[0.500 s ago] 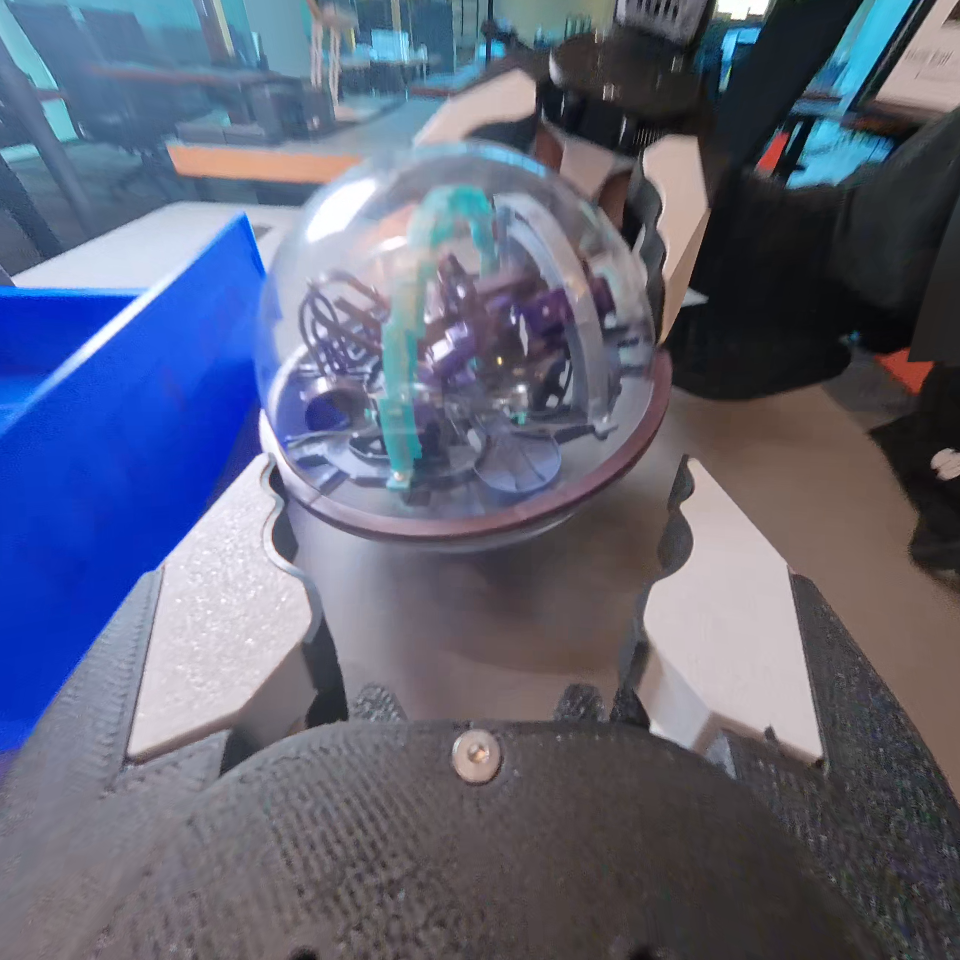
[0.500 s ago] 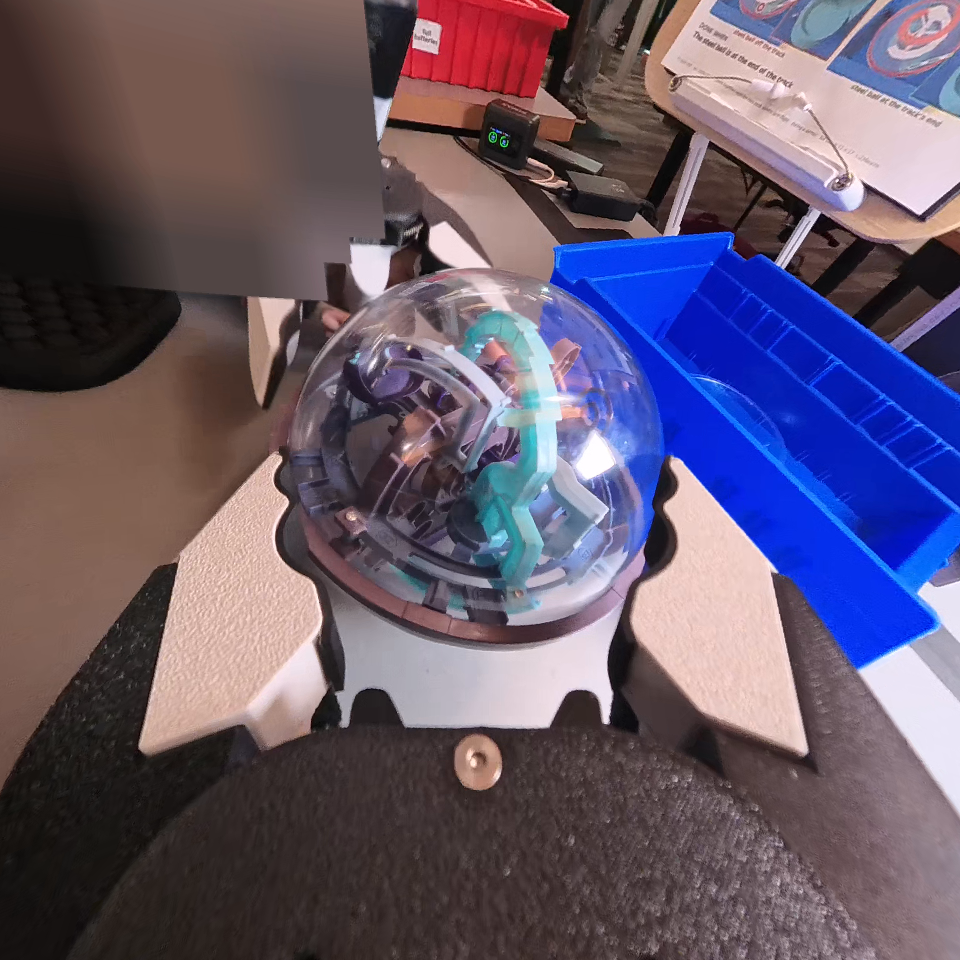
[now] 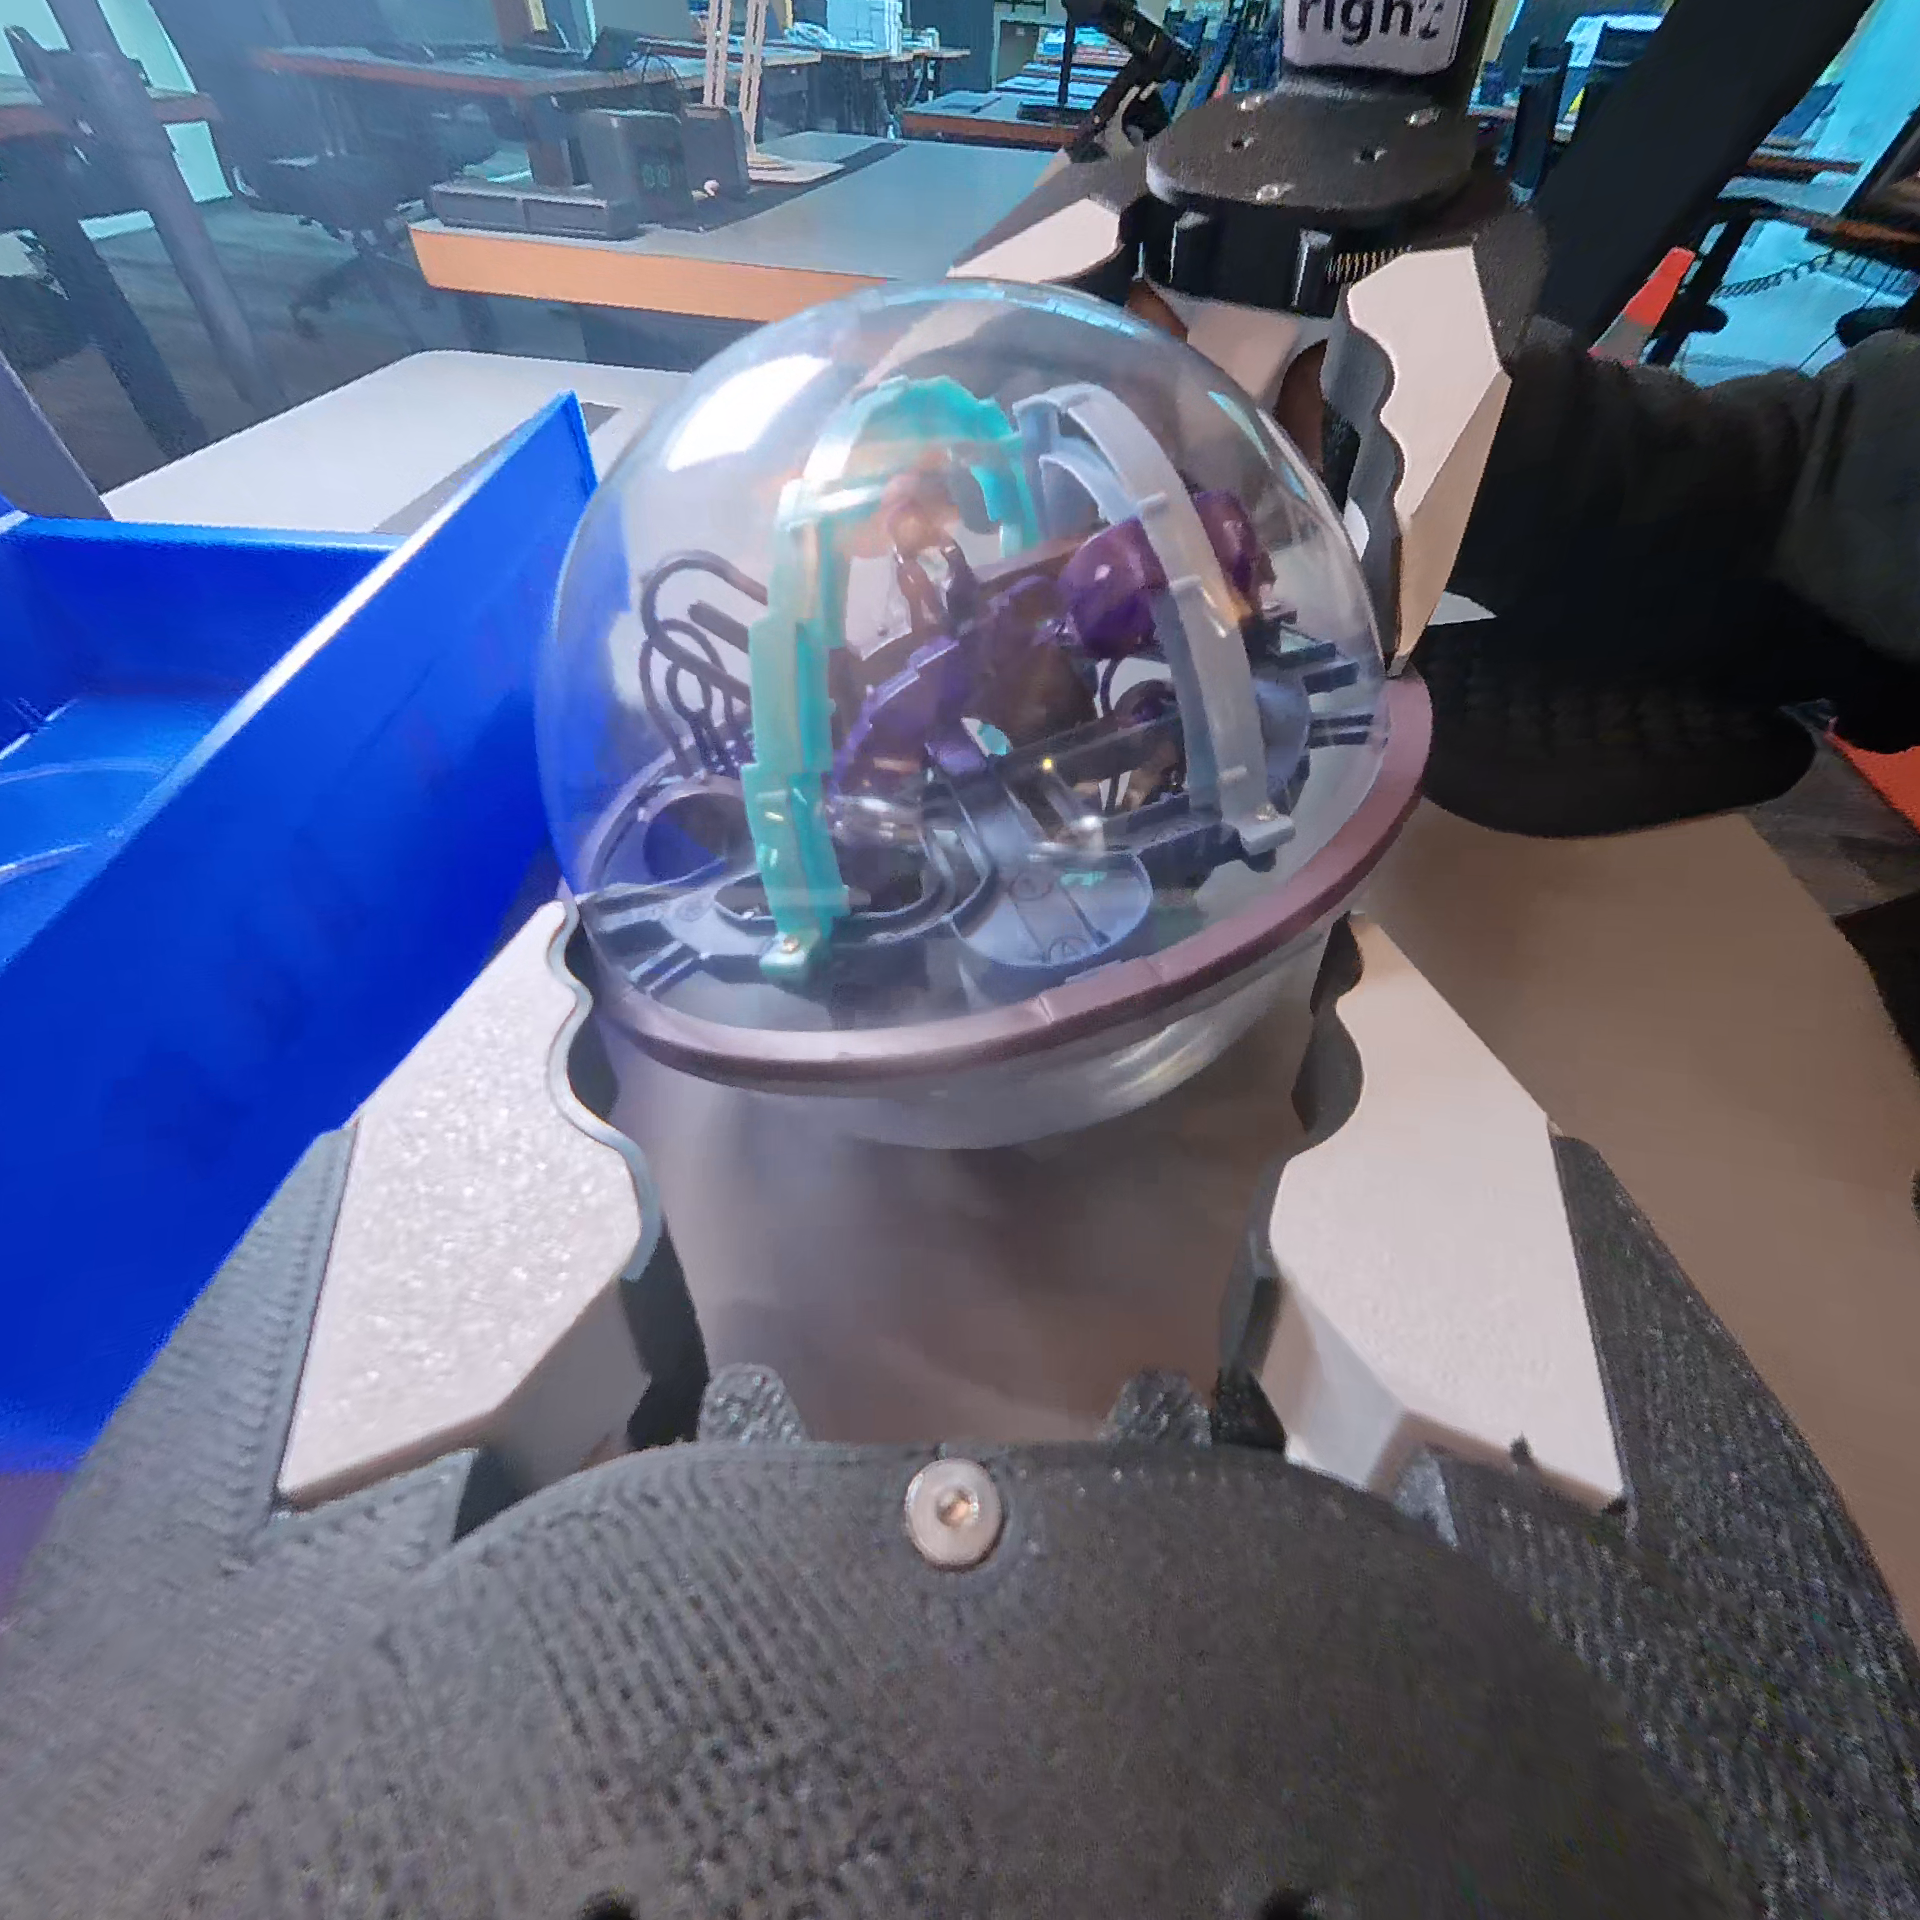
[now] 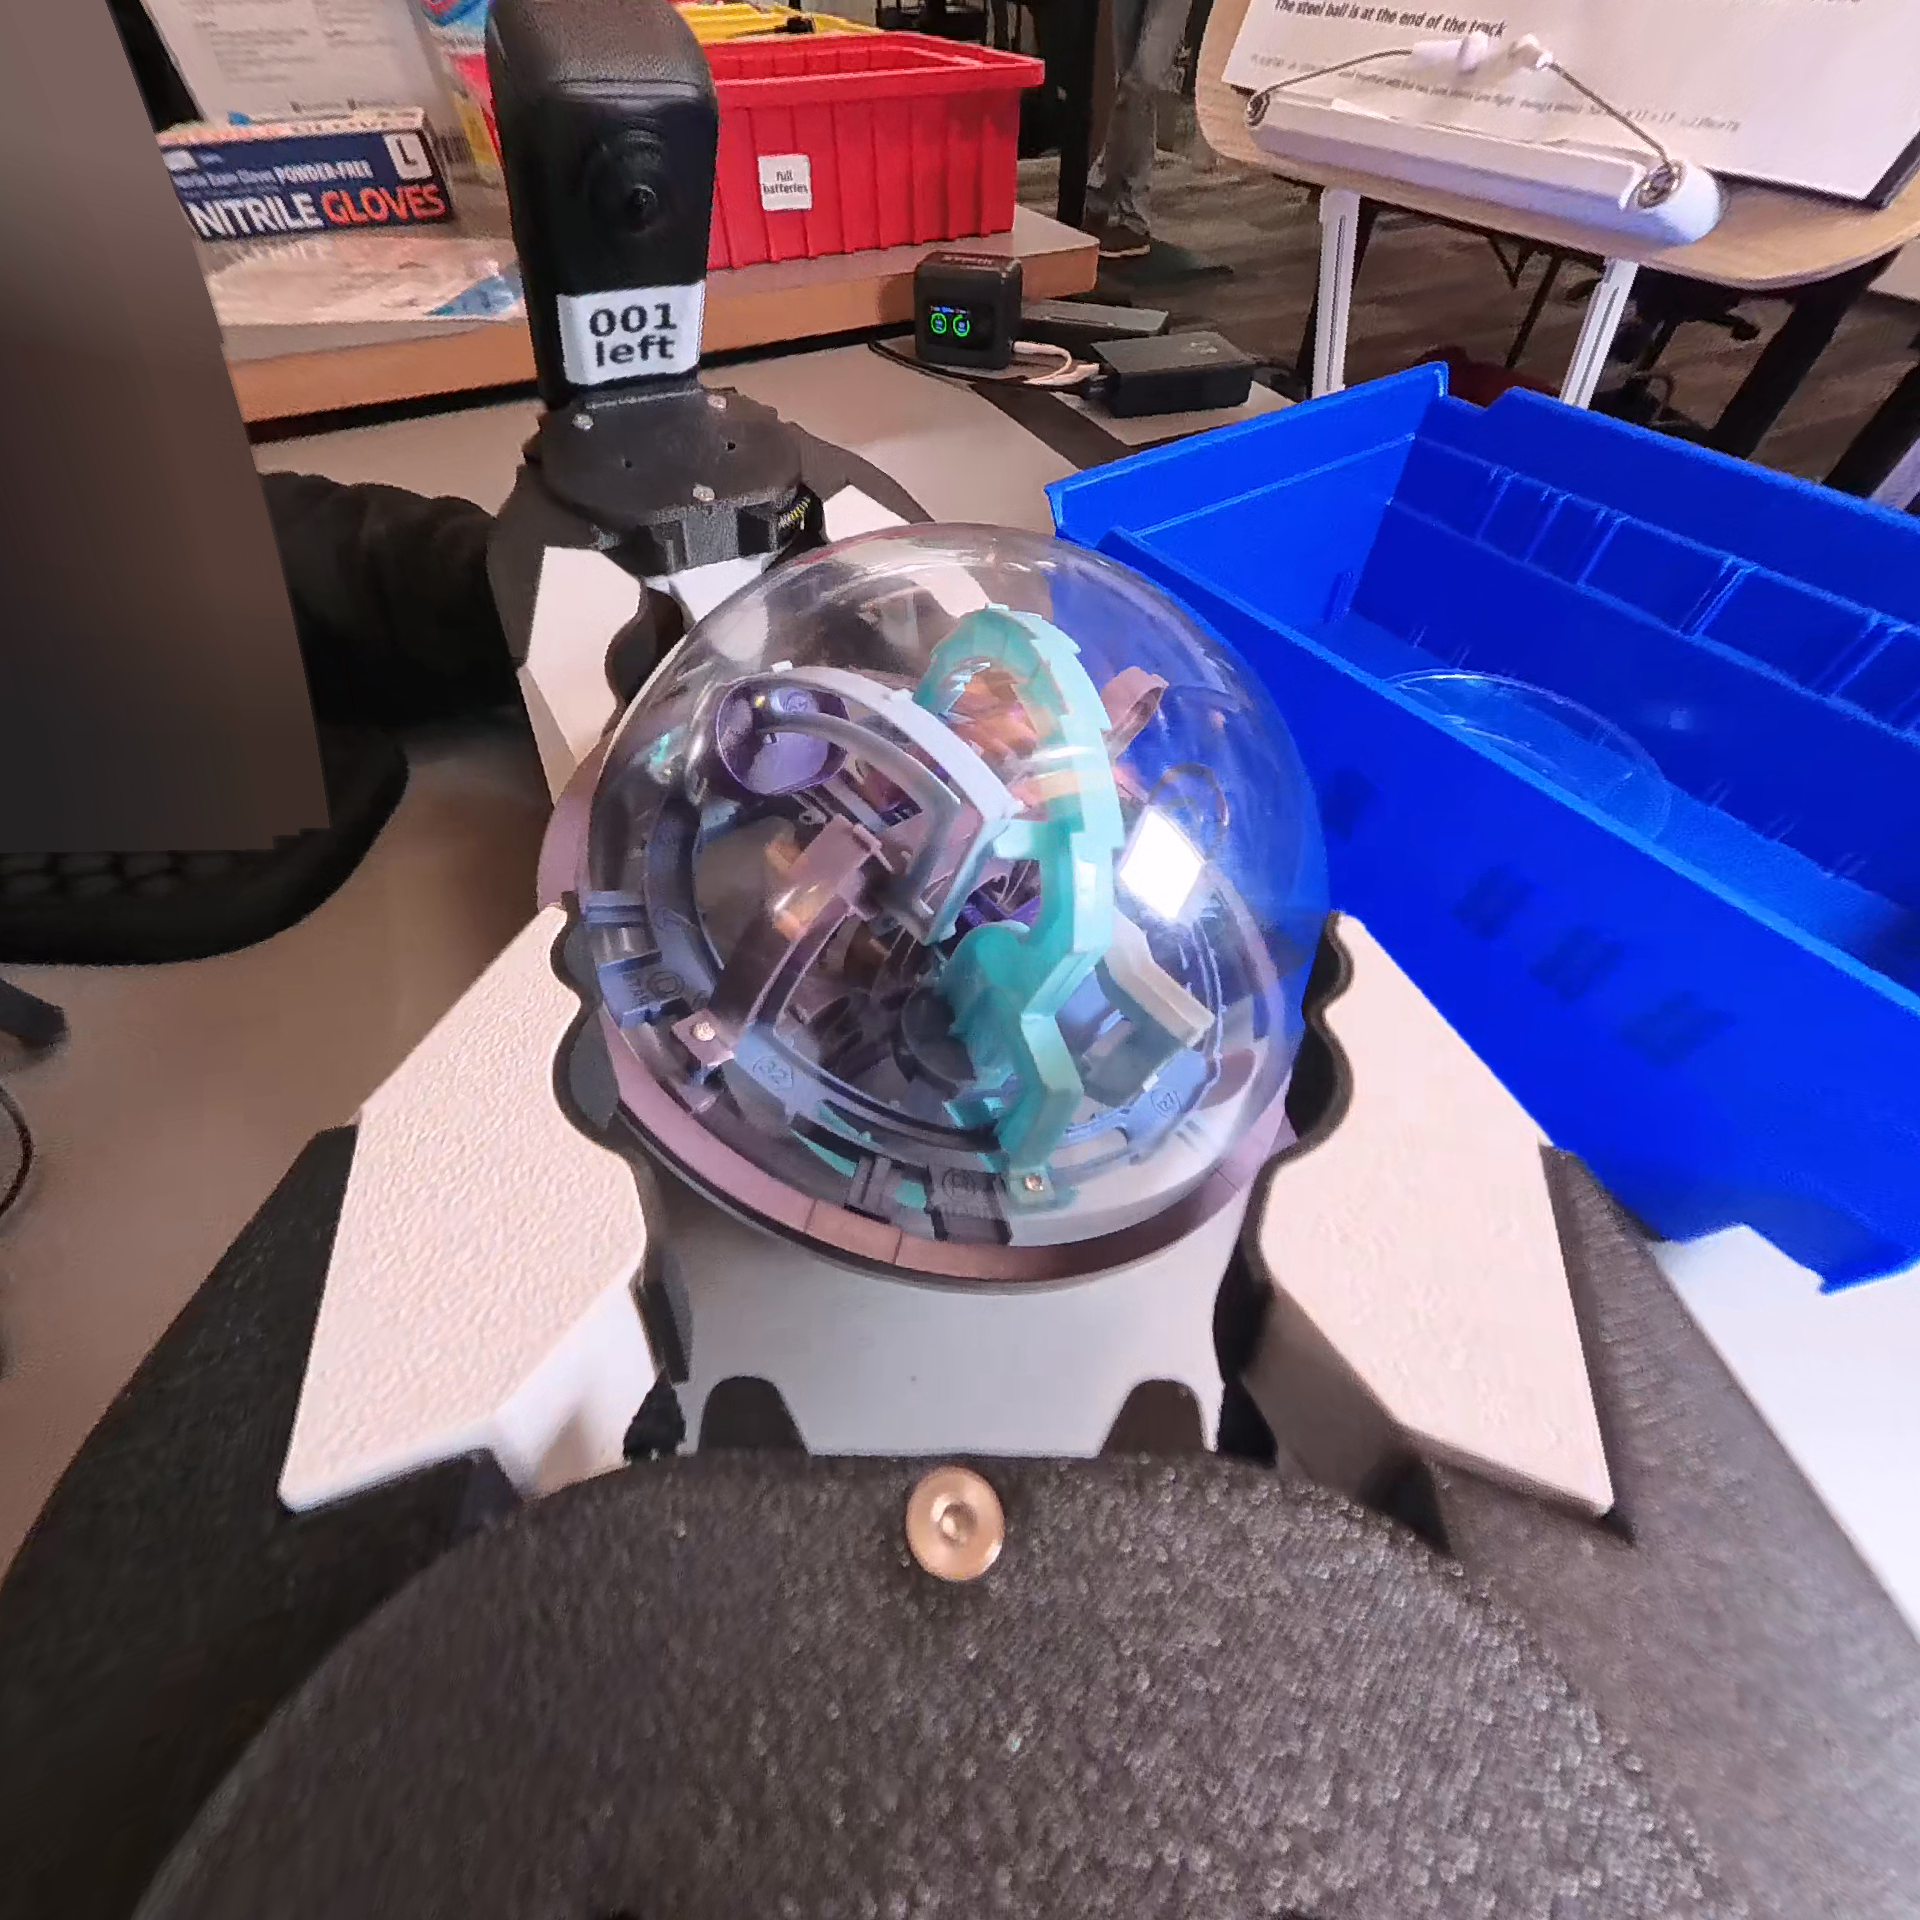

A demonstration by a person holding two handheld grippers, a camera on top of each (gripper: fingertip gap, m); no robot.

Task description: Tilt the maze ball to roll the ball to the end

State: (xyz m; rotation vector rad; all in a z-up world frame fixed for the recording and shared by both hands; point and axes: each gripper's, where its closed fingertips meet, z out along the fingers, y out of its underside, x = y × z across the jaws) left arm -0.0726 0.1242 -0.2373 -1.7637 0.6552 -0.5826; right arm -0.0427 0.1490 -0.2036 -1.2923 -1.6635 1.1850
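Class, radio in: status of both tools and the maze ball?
Both tools, left and right, cradling the maze ball from opposite sides. Ball tilted. Blue bin close alongside.

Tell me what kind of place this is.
Probably an office-style lab or workshop: rows of desks with office chairs behind, storage bins in blue and red, a glove box and a small charger.

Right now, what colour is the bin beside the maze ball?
Bright blue. The bin shows best in the right wrist view, right beside the maze ball.
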